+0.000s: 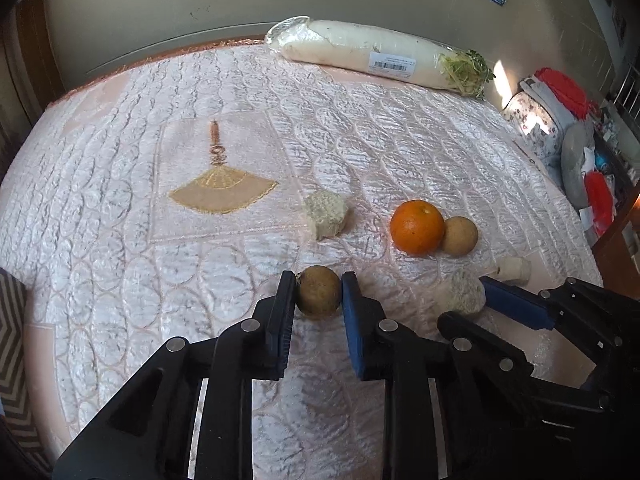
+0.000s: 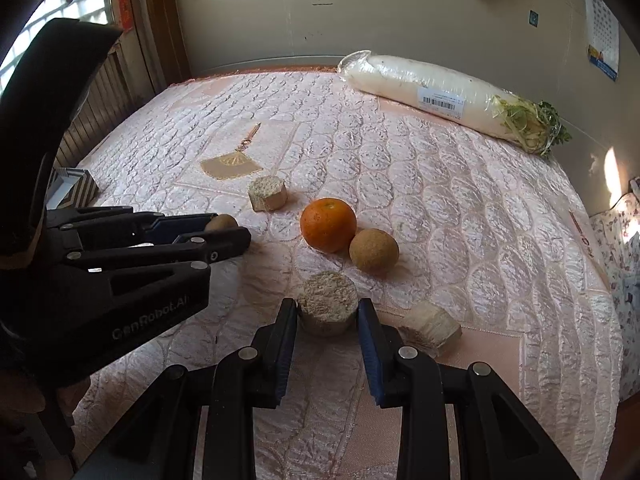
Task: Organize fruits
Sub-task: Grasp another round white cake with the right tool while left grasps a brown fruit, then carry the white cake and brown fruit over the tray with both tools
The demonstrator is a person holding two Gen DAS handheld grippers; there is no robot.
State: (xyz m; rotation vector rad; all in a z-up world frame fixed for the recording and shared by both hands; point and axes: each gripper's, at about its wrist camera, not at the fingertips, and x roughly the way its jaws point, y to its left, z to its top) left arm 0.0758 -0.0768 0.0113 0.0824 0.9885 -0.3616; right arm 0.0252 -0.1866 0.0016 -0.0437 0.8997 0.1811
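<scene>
While the left gripper [image 1: 319,290] is clamping a small brown fruit [image 1: 318,290] between its two fingers on the pink quilted bedspread [image 1: 120,216], the right gripper [image 2: 327,316] is pinching a pale cut stem chunk [image 2: 327,314] just beside it. An orange [image 1: 417,227] is sitting farther ahead, touching a second brown fruit [image 1: 460,236]. Two more stem chunks are lying nearby, one [image 1: 325,214] beside the embroidered fan and one [image 2: 430,327] just right of the right gripper. A wrapped white radish [image 1: 380,54] is lying at the far edge.

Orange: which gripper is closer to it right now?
Roughly even, can't call it. Left gripper sits front-left of the orange, shut on a brown fruit. Right gripper sits straight in front, around a cut stem piece.
</scene>
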